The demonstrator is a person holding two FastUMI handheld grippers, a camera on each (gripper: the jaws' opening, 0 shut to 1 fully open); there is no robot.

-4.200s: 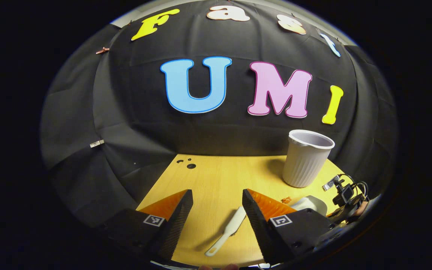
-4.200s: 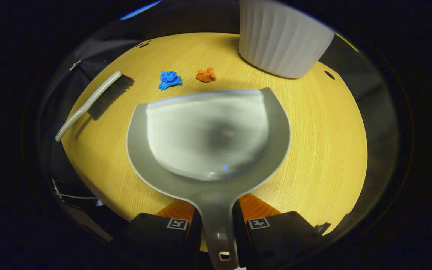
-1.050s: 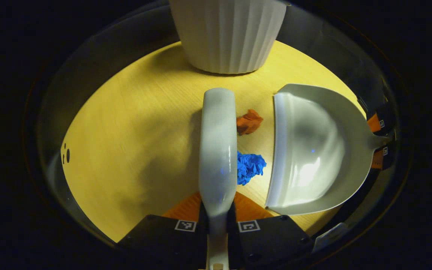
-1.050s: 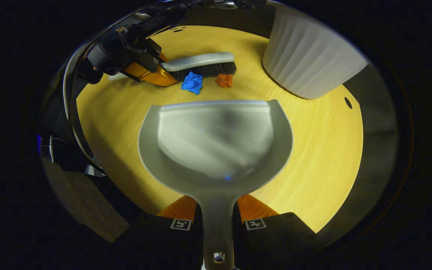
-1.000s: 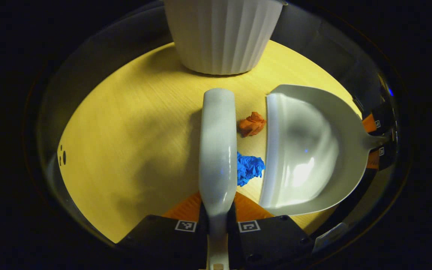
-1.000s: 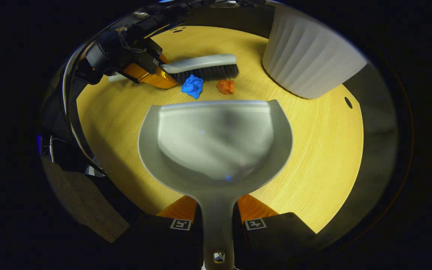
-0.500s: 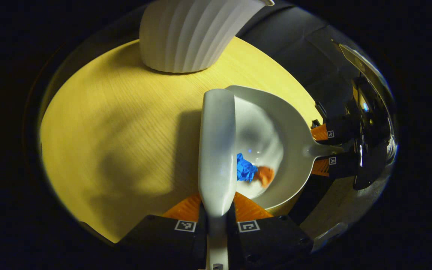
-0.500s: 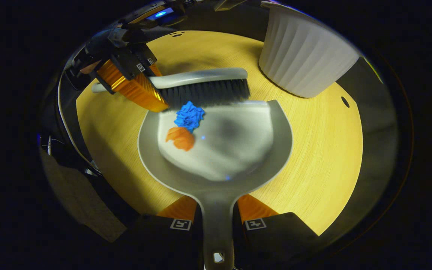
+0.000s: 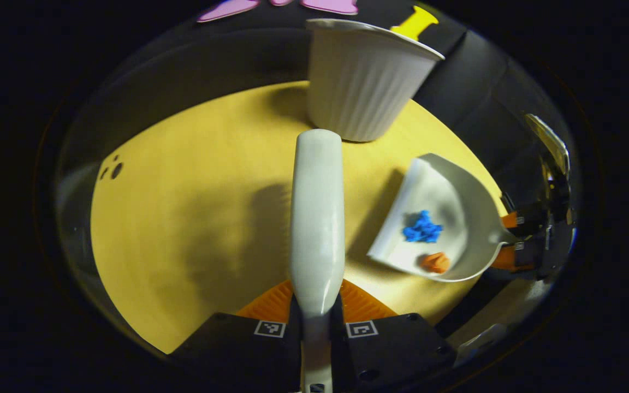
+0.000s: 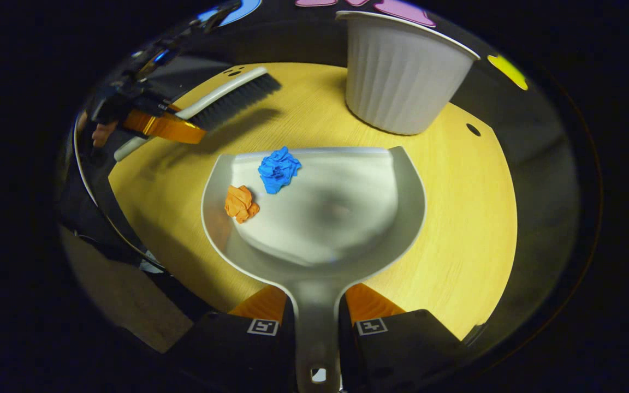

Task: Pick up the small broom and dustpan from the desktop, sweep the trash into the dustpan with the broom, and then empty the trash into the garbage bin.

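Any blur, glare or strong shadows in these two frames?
Left gripper view: the broom casts a broad soft shadow on the desktop, whose grain looks smeared. Right gripper view: sharper; the dustpan has a dark patch mid-pan, and fisheye bends the garbage bin.
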